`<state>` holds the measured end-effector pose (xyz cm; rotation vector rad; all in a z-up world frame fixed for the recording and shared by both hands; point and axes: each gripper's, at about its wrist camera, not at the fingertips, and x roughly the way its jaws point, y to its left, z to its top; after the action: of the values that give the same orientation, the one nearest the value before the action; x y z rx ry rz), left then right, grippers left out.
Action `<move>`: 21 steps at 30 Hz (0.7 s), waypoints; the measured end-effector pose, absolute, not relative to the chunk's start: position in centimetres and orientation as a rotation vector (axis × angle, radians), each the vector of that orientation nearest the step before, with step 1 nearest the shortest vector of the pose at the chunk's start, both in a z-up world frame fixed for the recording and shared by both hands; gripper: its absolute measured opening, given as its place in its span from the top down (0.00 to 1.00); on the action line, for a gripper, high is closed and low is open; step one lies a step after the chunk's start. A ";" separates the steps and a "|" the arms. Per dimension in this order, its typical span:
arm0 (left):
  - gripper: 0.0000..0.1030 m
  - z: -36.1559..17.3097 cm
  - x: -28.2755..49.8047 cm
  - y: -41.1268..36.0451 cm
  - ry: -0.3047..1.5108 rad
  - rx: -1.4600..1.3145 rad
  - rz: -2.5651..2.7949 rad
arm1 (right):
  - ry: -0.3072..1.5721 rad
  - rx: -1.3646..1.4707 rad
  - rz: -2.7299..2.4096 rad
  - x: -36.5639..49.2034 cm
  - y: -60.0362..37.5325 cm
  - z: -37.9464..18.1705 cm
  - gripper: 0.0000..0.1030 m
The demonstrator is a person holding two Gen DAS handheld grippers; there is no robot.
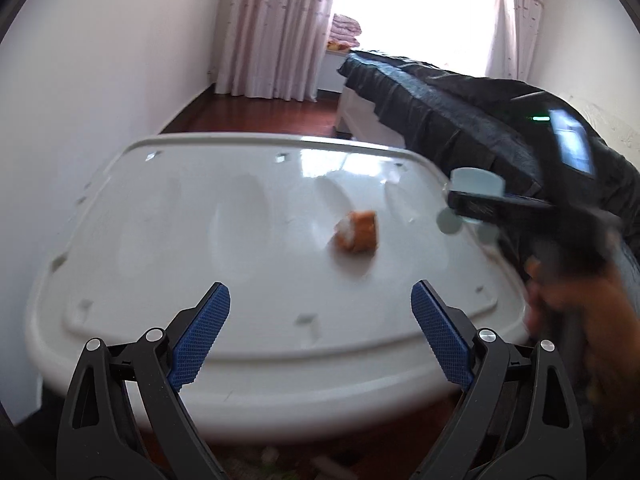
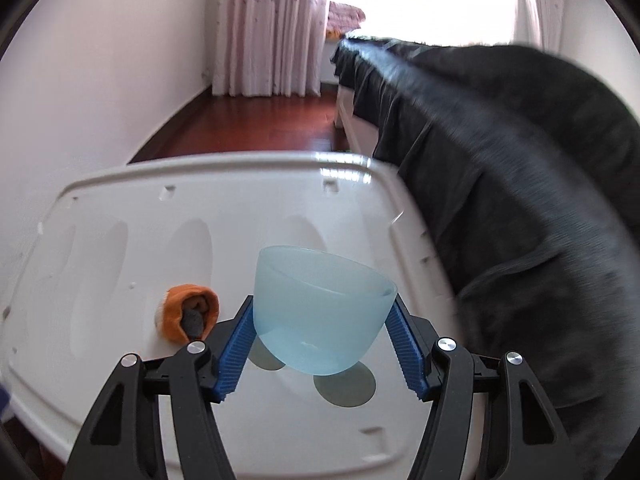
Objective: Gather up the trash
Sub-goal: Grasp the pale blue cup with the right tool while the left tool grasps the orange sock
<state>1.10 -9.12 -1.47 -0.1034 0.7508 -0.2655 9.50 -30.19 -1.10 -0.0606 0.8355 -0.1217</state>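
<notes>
Currently, step in hand: the right gripper (image 2: pixel 322 338) carries a pale blue cup (image 2: pixel 320 308) above the white lid (image 2: pixel 120 216), so one piece of trash appears picked up and on its way.

Right tool: its blue pads (image 2: pixel 236 354) press both sides of the cup, which tilts with its mouth away from the camera; the cup is clear of the lid, with round shadows under it.

Left tool: the left gripper (image 1: pixel 320 332) hangs wide apart over the near edge of the lid, holding nothing.

Trash on the lid: an orange wad (image 1: pixel 356 231) with a white patch lies near the middle, untouched; from the right wrist it sits just left of the cup.

Trash bin: none can be seen in either view, so where the cup goes cannot be told.

Surroundings: a dark bedcover (image 2: pixel 500 168) runs along the right side of the lid; pink curtains (image 1: pixel 276 28) hang at the bright window.

Progress: roughly midway by my judgement. The cup is lifted but not dropped off, and the orange wad is left to collect, likely a job for the free left tool.
</notes>
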 end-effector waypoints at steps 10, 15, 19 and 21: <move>0.13 -5.3 11.3 -17.1 0.857 -0.003 -0.274 | 0.713 -0.024 -0.100 6.1 -33.1 3.1 0.39; 0.13 -7.2 13.7 -18.7 0.892 0.029 -0.243 | 0.717 -0.007 -0.078 6.1 -33.5 2.9 0.39; 0.20 -8.4 15.2 -19.3 0.929 0.020 -0.215 | 0.715 -0.005 -0.063 6.2 -33.4 3.0 0.39; 0.42 -9.0 15.9 -19.4 0.965 0.003 -0.221 | 0.715 -0.007 -0.056 6.1 -33.2 3.0 0.39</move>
<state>15.92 -19.40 -9.01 0.0034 0.9650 -0.2212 6.09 -33.23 3.02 -0.0069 0.7154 -0.0565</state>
